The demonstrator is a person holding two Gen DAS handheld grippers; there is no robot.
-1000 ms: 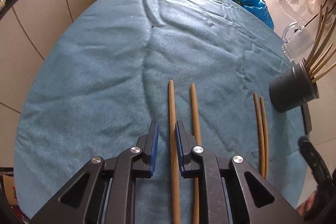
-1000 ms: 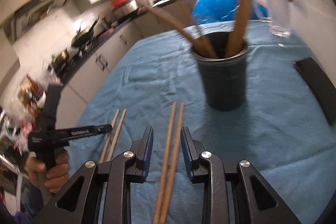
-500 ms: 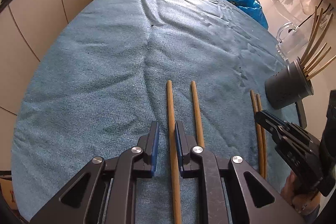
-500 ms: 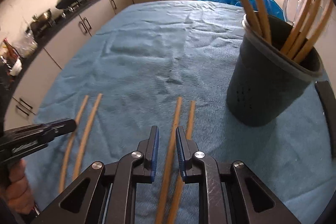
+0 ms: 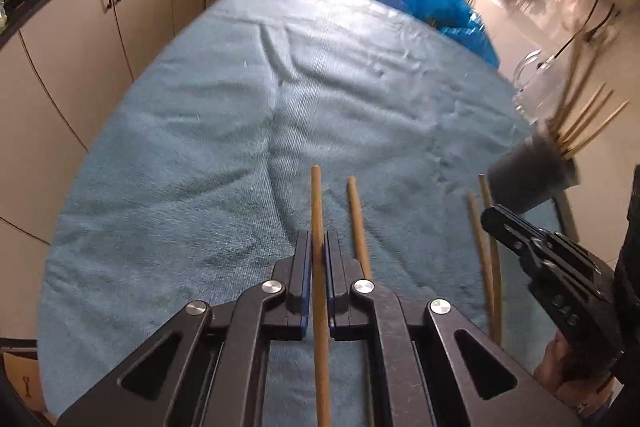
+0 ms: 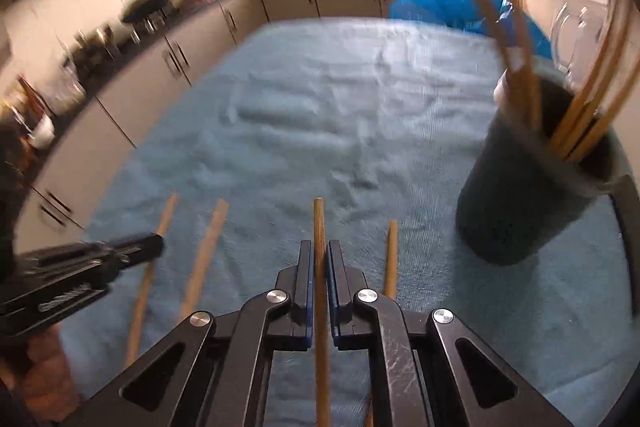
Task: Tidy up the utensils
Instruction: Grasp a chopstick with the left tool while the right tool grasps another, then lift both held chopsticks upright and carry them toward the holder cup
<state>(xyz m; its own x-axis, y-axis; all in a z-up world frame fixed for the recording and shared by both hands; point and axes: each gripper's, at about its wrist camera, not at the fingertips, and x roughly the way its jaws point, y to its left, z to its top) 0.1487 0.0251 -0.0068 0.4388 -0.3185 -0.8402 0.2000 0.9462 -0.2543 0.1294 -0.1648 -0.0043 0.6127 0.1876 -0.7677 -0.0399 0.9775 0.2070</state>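
Several wooden chopsticks lie on the blue cloth [image 5: 224,131]. My left gripper [image 5: 317,247] is closing its jaws, and the pads press on one chopstick [image 5: 316,203]; its partner [image 5: 357,219] lies just to the right. Further right, a second pair [image 5: 485,259] lies by my right gripper [image 5: 540,255]. In the right wrist view my right gripper [image 6: 319,259] is closing too, pads pressing on a chopstick [image 6: 319,223], with its partner [image 6: 392,251] beside it. The dark holder [image 6: 520,195] with several chopsticks stands at the right. The left gripper [image 6: 84,267] reaches in over the left pair [image 6: 206,247].
A glass jug [image 5: 536,87] and a blue plastic bag [image 5: 432,3] are beyond the holder [image 5: 528,179]. A flat black object [image 5: 562,215] lies next to the holder. Kitchen cabinets [image 5: 120,7] run along the table's left and far sides.
Both grippers have closed onto a chopstick. The left gripper has risen a little with its stick. The right gripper has shifted left, away from the holder.
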